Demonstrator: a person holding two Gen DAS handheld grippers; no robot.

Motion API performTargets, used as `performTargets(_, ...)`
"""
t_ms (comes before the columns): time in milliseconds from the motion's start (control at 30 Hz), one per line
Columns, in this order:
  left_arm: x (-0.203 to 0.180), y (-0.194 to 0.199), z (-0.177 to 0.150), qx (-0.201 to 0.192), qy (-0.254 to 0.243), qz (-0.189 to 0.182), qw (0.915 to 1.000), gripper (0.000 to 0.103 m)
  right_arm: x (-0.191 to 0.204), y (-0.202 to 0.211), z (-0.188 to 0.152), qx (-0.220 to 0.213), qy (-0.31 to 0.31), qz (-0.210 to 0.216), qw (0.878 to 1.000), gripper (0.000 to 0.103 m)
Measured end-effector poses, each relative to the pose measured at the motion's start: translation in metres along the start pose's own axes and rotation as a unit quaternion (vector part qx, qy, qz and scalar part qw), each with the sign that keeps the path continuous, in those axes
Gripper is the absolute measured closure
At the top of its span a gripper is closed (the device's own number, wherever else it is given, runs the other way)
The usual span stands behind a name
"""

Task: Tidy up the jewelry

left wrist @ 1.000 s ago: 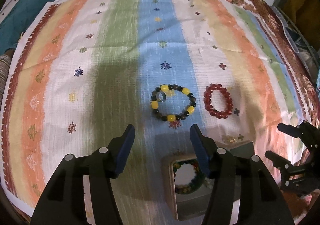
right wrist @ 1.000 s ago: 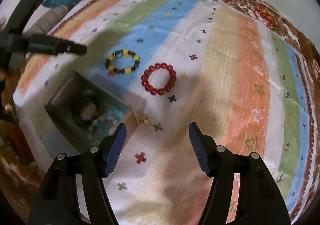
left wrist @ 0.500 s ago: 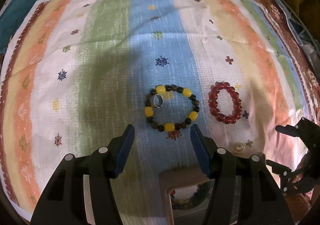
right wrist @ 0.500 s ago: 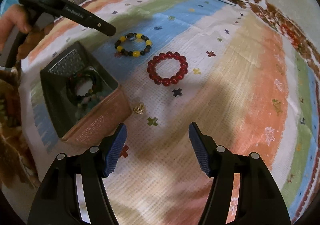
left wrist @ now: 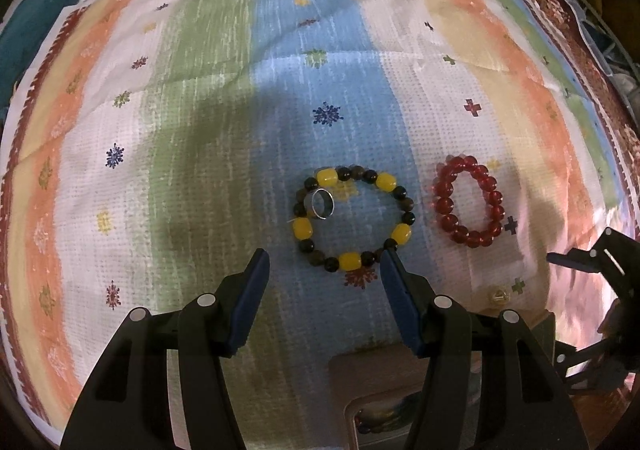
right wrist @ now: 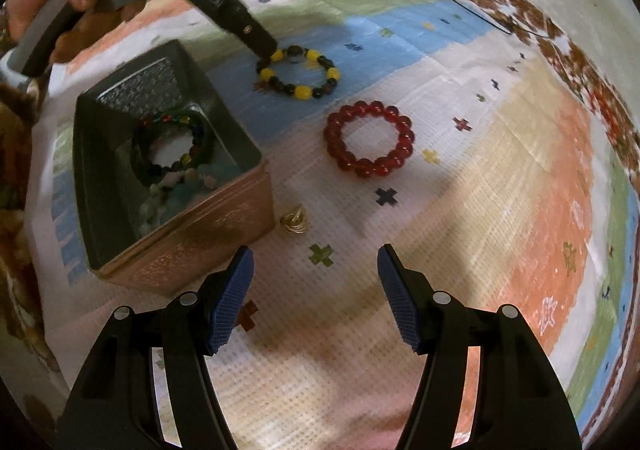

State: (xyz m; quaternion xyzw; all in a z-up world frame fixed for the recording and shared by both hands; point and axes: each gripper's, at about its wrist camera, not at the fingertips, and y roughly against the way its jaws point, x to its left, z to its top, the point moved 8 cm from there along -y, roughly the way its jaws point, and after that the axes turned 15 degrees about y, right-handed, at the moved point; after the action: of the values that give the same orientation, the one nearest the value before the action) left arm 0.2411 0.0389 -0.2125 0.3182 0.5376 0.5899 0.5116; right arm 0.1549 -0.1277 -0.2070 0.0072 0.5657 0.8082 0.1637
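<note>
the left gripper (left wrist: pixel 323 262) hovers low with its fingers spread apart, gripping nothing, tips at the near edge of the yellow-and-dark bead bracelet (left wrist: pixel 353 221) on the blue stripe of the striped cloth (left wrist: pixel 200 97). a silver ring (left wrist: pixel 321 203) rests on its left side. the red bead bracelet (right wrist: pixel 369 140) lies just beside it. the right gripper (right wrist: pixel 316 270) is also released, empty, near a small gold ring (right wrist: pixel 295 225) beside the copper box (right wrist: pixel 208 238), which holds more bracelets.
</note>
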Motion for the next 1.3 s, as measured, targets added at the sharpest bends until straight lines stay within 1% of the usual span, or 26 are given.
performTargets(100, -0.002, 0.0, -0.001, -0.001, -0.002, -0.003, 1.0, 0.045, 0.0, -0.004, 0.0, -0.001, 0.01, 0.005, 1.0, 0.039)
performTargets(300, -0.005, -0.008, -0.006, 0.008, -0.016, 0.003, 0.9998, 0.045, 0.005, -0.009, 0.0, -0.006, 0.034, 0.013, 0.999, 0.039)
performTargets(533, -0.006, -0.02, -0.005, 0.019, -0.021, 0.009, 0.9996, 0.05, 0.007, -0.012, 0.003, -0.011, 0.054, 0.019, 0.998, 0.039)
performTargets(600, -0.006, -0.024, -0.006, 0.022, -0.024, 0.014, 0.9994, 0.05, 0.005, -0.013, 0.003, -0.015, 0.058, 0.015, 0.998, 0.049)
performTargets(833, -0.006, -0.028, -0.009, 0.025, -0.026, 0.016, 0.9992, 0.05, 0.005, -0.017, 0.009, -0.014, 0.099, 0.026, 0.995, 0.05)
performTargets(1100, -0.008, -0.029, -0.009, 0.027, -0.03, 0.017, 0.999, 0.05, 0.01, -0.018, 0.013, -0.021, 0.151, 0.059, 0.987, 0.059)
performTargets(1167, -0.008, -0.03, -0.009, 0.028, -0.029, 0.014, 0.9991, 0.052, 0.011, -0.018, 0.012, -0.024, 0.159, 0.067, 0.985, 0.06)
performTargets(1233, -0.009, -0.031, -0.01, 0.031, -0.028, 0.009, 0.9991, 0.059, 0.012, -0.018, 0.012, -0.028, 0.165, 0.076, 0.983, 0.062)
performTargets(1300, -0.009, -0.032, -0.011, 0.035, -0.028, 0.004, 0.999, 0.062, 0.013, -0.018, 0.011, -0.032, 0.167, 0.086, 0.982, 0.066)
